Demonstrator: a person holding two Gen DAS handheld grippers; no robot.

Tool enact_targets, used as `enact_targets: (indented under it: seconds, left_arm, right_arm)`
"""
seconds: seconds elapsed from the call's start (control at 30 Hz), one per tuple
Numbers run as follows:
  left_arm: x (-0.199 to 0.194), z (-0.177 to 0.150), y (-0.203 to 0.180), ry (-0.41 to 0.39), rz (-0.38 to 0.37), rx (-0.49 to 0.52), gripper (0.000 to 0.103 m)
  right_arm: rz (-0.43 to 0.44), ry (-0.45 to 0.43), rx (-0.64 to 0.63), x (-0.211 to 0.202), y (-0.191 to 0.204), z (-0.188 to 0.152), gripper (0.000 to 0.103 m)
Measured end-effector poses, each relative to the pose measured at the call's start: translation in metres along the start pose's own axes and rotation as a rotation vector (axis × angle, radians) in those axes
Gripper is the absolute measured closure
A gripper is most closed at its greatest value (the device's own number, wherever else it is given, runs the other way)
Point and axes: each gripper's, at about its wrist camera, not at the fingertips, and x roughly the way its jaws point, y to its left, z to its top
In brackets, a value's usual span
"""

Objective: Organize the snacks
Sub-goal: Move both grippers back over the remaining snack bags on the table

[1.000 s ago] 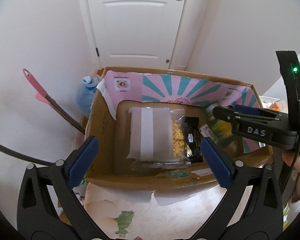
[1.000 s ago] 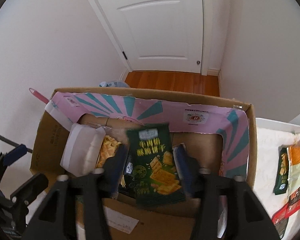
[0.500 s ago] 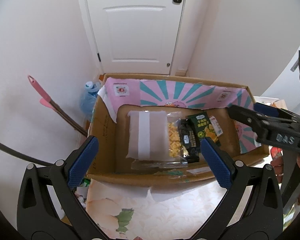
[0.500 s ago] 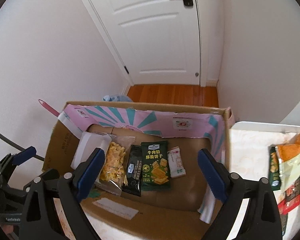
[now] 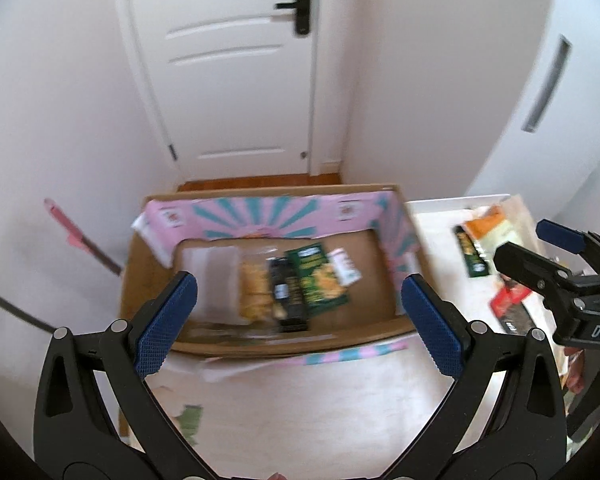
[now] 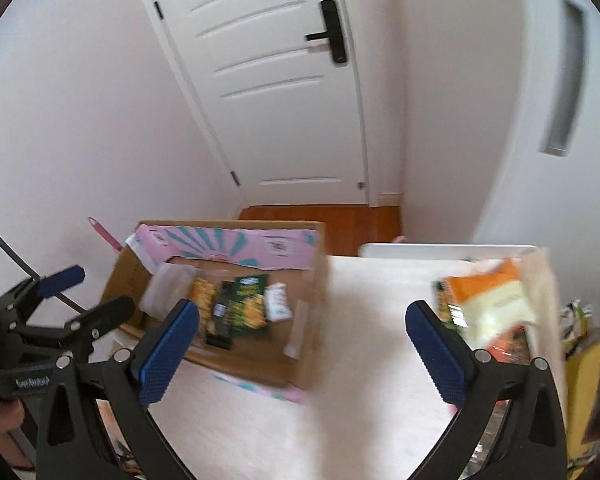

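Observation:
A cardboard box (image 5: 396, 220) with a pink and teal inner flap holds several snack packs in a row: a white pack (image 5: 212, 276), a yellow chips bag (image 5: 254, 288), a black pack (image 5: 286, 296), a green cracker pack (image 5: 320, 278) and a small white pack (image 5: 345, 266). The box also shows in the right wrist view (image 6: 316, 280). My left gripper (image 5: 298, 320) is open and empty above the box's near side. My right gripper (image 6: 302, 350) is open and empty over the white table, right of the box. More snack packs (image 6: 488, 300) lie on the table's right.
A white door (image 5: 228, 64) and wood floor (image 6: 340, 224) lie behind the box. A pink-handled tool (image 5: 76, 232) leans on the left wall. A yellow bag (image 6: 592, 380) sits at the far right edge.
My right gripper let go of the green cracker pack into the box, opened and drew back to the right over the table. Both views have pulled back and risen.

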Motion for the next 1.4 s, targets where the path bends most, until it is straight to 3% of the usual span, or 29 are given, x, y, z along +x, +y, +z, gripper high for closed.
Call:
enact_targets:
  seconds: [0.17,0.4,0.6,0.8,1.1,1.3,1.4]
  left_arm:
    - [-0.005,0.004,-0.055,-0.023,-0.047,0.062,0.001]
    - [0.006,0.018,-0.143,-0.016,-0.179,0.18,0.001]
    - [0.042,0.04,-0.22,0.043,-0.291,0.357,0.001]
    - [0.094,0.048,-0.276,0.117,-0.344,0.557,0.001]
    - [0.188,0.04,-0.326,0.274,-0.37,0.781,0.001]
    - [0.227,0.035,-0.34,0.349,-0.395,0.817,0.003]
    - [0.242,0.032,-0.344,0.377,-0.393,0.832,0.01]
  right_arm:
    - [-0.076,-0.019,-0.006,-0.038,-0.045,-0.02,0.0]
    - [-0.18,-0.02,0.0,-0.073,-0.106,-0.046,0.0]
    - [-0.201,-0.008,0.03,-0.085,-0.15,-0.066,0.0]
    - [-0.224,0.01,0.126,-0.075,-0.184,-0.081,0.0]
    - [-0.266,0.04,0.196,-0.042,-0.198,-0.087,0.0]
    - [-0.264,0.1,0.227,-0.023,-0.201,-0.095,0.0]
    - [-0.263,0.114,0.25,-0.016,-0.205,-0.097,0.0]
